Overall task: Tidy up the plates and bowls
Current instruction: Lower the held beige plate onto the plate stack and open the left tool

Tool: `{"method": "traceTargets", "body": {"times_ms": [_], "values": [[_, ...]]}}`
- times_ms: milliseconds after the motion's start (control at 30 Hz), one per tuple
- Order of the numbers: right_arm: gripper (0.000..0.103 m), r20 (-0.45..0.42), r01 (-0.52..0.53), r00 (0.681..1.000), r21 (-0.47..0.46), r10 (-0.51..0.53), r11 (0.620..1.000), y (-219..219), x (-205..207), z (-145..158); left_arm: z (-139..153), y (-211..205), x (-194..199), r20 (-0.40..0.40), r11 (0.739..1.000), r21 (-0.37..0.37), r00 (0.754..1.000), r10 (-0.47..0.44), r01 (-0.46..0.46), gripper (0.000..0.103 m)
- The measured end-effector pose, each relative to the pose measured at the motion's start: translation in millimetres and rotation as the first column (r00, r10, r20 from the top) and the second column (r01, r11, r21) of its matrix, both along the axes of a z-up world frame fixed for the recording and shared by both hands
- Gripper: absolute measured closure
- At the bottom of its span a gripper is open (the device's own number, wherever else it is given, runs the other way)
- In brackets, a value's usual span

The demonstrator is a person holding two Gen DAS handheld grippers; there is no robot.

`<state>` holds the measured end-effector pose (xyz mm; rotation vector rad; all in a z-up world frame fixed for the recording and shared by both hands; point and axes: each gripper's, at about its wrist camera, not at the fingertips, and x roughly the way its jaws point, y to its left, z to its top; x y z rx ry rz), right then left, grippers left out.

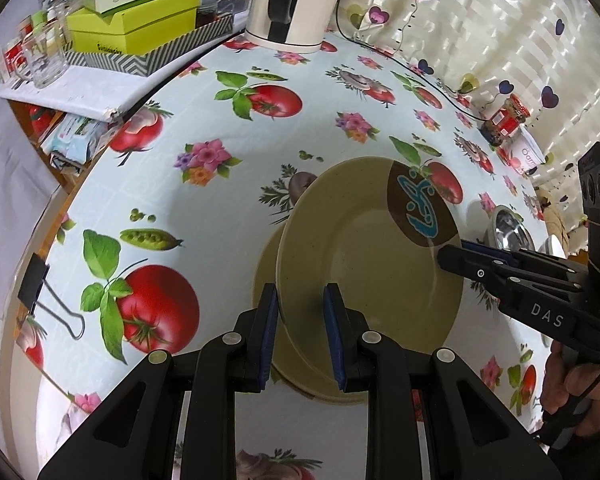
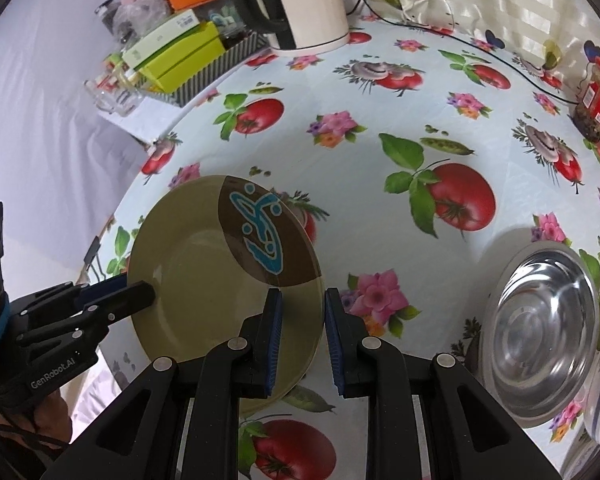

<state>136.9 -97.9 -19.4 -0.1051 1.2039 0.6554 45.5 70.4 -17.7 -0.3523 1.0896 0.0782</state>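
The olive-green plate (image 1: 364,280) with a brown patch and a blue figure on its far side sits near the middle of the table, and in the left wrist view it lies on top of a second plate (image 1: 266,276) of the same colour, whose rim peeks out at its left and near side. The left gripper (image 1: 300,320) straddles the near-left rim of the top plate, one finger outside the edge and one over the plate's well; its jaws stand apart, with a clear gap on both sides of the rim. The right gripper (image 2: 300,328) straddles the plate's right rim the same way, its jaws likewise apart and not pressing the plate. Each gripper also shows in the other's view, reaching onto the plate's edge from the side. To the right of the plates, a shiny steel bowl (image 2: 540,336) rests on the tablecloth (image 1: 204,216), which is printed with tomatoes, peas and flowers. A black binder clip (image 1: 40,292) pins the cloth at the table's left edge. At the far side stands a white electric kettle (image 1: 296,4), with green boxes (image 1: 136,20) on a raised shelf to its left, and a red-labelled jar (image 2: 598,100) at the far right.
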Motion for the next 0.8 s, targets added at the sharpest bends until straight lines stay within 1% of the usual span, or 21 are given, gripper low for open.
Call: {"method": "traceTargets", "body": {"times_ms": [333, 800], "values": [[0.082, -0.019, -0.022, 1.0, -0.011, 0.022, 1.0, 9, -9, -13, -10, 5, -6, -0.019, 1.0, 0.016, 1.0, 0.013, -0.013, 0.079], [0.081, 0.02, -0.037, 0.999, -0.053, 0.038, 0.998, 14, -13, -20, -19, 1, -4, -0.032, 1.0, 0.025, 0.999, 0.008, -0.007, 0.079]]}}
